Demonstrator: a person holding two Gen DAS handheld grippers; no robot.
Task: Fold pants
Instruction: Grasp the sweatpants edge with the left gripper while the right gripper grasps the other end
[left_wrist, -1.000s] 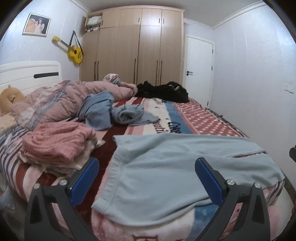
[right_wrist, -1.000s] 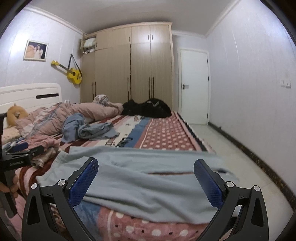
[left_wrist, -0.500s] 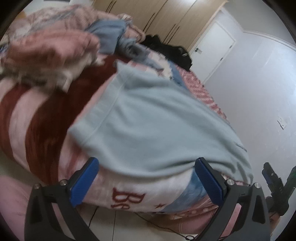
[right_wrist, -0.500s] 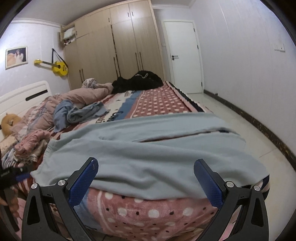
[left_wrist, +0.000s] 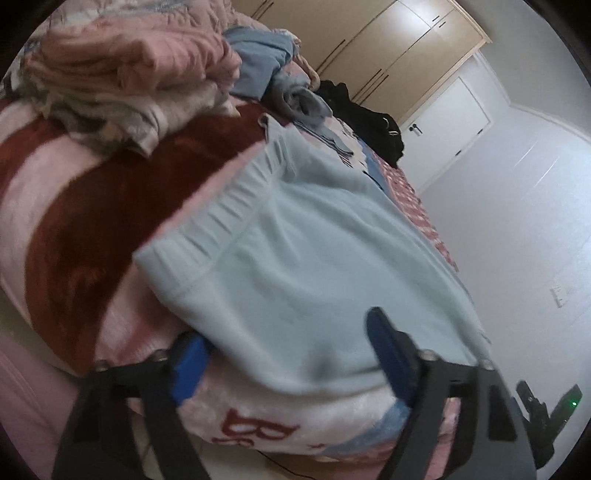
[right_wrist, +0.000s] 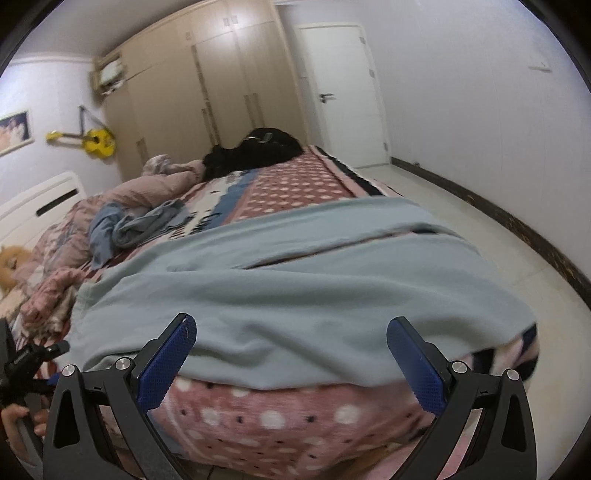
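Note:
Light blue pants (left_wrist: 314, 240) lie spread flat across the foot of the bed, their ribbed waistband (left_wrist: 229, 221) towards the left. My left gripper (left_wrist: 288, 358) is at the near edge by the waist end, tilted, its jaws closing. One blue pad (left_wrist: 188, 365) sits low at the cloth's edge and the other lies over the fabric, so the pants' edge is between them, with no clear pinch. In the right wrist view the pants (right_wrist: 295, 288) hang slightly over the bed edge. My right gripper (right_wrist: 291, 362) is open wide, straddling the near edge at the leg end.
A pile of folded pink clothes (left_wrist: 129, 66) sits left of the pants, with crumpled blue garments (right_wrist: 140, 225) and black clothing (right_wrist: 258, 147) farther back. The patterned blanket (right_wrist: 288, 417) drapes over the bed edge. A wardrobe (right_wrist: 207, 92), door (right_wrist: 340, 92) and floor (right_wrist: 498, 266) lie beyond.
Both grippers have dropped towards the bed's near edge and rolled. The left jaws have narrowed around the pants' edge by the waist. The right jaws stay wide.

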